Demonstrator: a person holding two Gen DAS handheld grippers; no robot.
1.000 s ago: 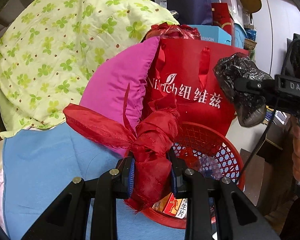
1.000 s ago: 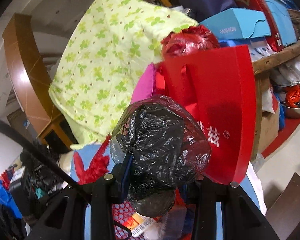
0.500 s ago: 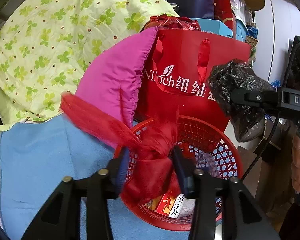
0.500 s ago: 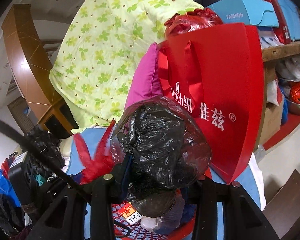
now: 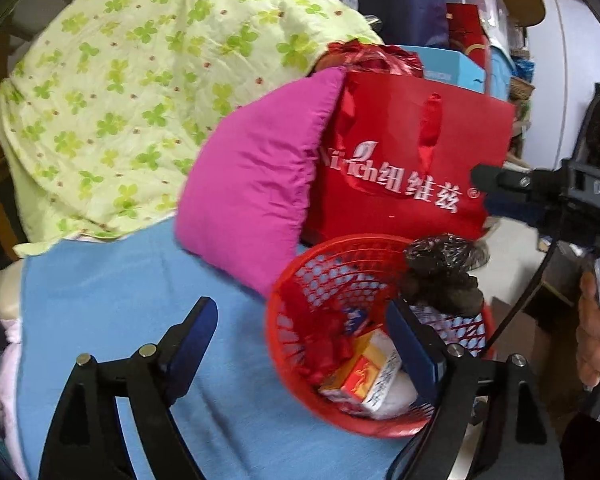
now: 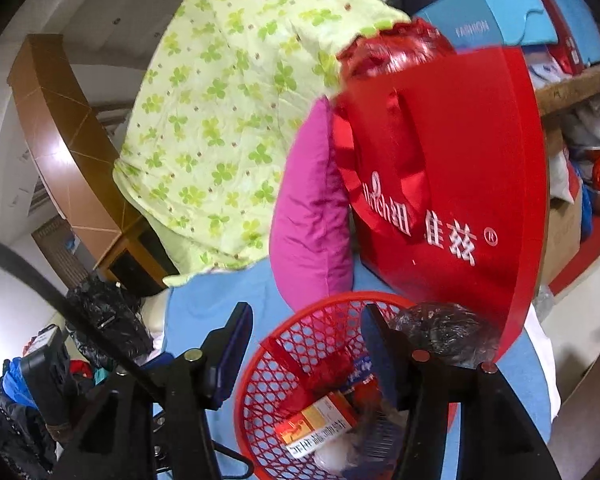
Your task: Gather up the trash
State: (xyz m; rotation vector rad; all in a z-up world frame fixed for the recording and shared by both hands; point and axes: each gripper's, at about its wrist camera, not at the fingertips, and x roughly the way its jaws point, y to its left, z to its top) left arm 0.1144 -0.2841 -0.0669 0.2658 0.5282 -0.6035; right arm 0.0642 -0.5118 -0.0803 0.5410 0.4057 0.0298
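Note:
A red mesh basket (image 5: 300,280) (image 6: 300,340) sits on a blue cloth. In it lie a crumpled red plastic bag (image 5: 324,340) (image 6: 332,376), an orange and white carton (image 5: 360,380) (image 6: 316,424) and a black plastic bag (image 5: 444,276) (image 6: 448,332) at the far rim. My left gripper (image 5: 300,340) is open and empty just above the basket. My right gripper (image 6: 306,344) is open and empty above the basket; its body also shows in the left wrist view (image 5: 540,192).
A red gift bag (image 5: 412,168) (image 6: 452,184) and a pink pillow (image 5: 252,200) (image 6: 312,220) stand right behind the basket. A green clover quilt (image 5: 140,100) lies behind them. Boxes and a wooden shelf (image 6: 572,84) are at the back right.
Both grippers opened. The red bag dropped from my left gripper and the black bag from my right gripper into the basket.

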